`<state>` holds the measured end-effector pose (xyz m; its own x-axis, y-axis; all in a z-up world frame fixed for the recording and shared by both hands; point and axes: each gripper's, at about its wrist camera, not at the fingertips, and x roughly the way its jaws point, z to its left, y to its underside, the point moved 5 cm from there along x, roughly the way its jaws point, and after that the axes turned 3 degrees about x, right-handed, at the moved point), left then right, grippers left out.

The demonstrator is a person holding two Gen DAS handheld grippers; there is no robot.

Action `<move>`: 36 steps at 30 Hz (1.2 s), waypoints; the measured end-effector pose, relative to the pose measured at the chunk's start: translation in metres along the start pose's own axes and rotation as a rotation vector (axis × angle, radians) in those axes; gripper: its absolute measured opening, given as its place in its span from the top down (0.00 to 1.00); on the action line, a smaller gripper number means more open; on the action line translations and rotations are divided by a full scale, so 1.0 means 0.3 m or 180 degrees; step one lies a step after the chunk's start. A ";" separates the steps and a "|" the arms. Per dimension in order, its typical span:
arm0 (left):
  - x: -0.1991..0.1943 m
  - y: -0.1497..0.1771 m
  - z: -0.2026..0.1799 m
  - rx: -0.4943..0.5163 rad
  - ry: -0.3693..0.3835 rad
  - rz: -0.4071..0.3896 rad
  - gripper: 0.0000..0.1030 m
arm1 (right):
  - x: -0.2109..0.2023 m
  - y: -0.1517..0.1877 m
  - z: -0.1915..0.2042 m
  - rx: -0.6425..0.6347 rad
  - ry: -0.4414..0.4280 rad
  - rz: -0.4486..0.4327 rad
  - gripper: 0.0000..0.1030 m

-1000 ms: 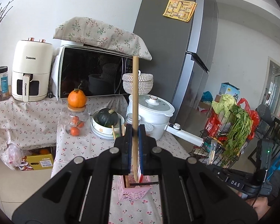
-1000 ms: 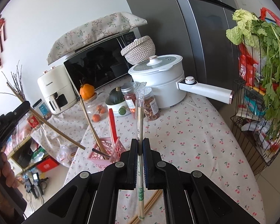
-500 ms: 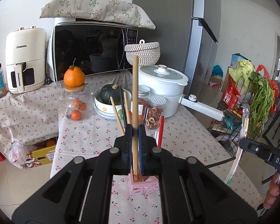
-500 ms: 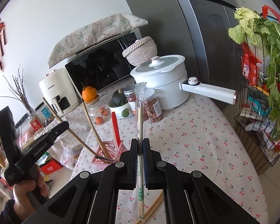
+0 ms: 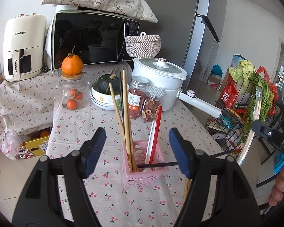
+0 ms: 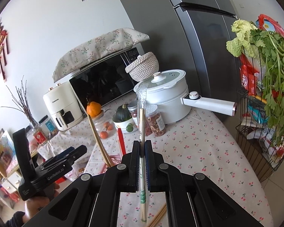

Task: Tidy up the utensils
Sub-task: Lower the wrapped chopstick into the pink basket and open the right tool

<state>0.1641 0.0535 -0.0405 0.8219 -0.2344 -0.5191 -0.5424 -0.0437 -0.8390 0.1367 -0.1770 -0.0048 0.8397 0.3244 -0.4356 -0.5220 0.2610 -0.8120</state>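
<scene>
The left gripper (image 5: pixel 137 149) hangs with its jaws spread wide and empty above the pink utensil holder (image 5: pixel 144 167) on the cherry-print tablecloth (image 5: pixel 81 124), where wooden chopsticks (image 5: pixel 126 111) lean. To the right, the right gripper (image 6: pixel 142 149) is clamped tight on a plastic-wrapped chopstick pair (image 6: pixel 141 130), held upright.

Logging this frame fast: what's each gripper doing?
Left gripper: open, empty.
Right gripper: shut on wrapped chopsticks.
</scene>
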 end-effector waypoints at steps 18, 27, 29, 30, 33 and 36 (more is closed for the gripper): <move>-0.052 0.265 0.298 -0.0631 -0.0455 0.1331 0.12 | -0.001 -0.083 0.351 -0.0218 -0.0173 -0.0738 0.95; -0.055 0.256 0.325 -0.0662 -0.0368 0.1347 0.12 | 0.291 0.000 0.469 -0.0563 0.0402 -0.1013 0.95; -0.049 0.259 0.333 -0.0677 -0.0362 0.1368 0.12 | 0.339 0.015 0.477 -0.0660 0.0536 -0.1046 0.95; -0.046 0.261 0.338 -0.0698 -0.0346 0.1381 0.12 | 0.356 0.023 0.473 -0.0712 0.0601 -0.1065 0.95; -0.038 0.262 0.351 -0.0748 -0.0322 0.1399 0.12 | 0.410 0.042 0.458 -0.0714 0.0675 -0.0993 0.95; -0.031 0.260 0.361 -0.0778 -0.0331 0.1409 0.12 | 0.451 0.068 0.435 -0.0612 0.0695 -0.0843 0.95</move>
<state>0.1330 0.1574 -0.1187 0.5105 -0.1845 -0.8398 -0.8568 -0.1909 -0.4790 0.2201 -0.0091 -0.0298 0.9645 0.0622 -0.2567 -0.2628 0.1279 -0.9563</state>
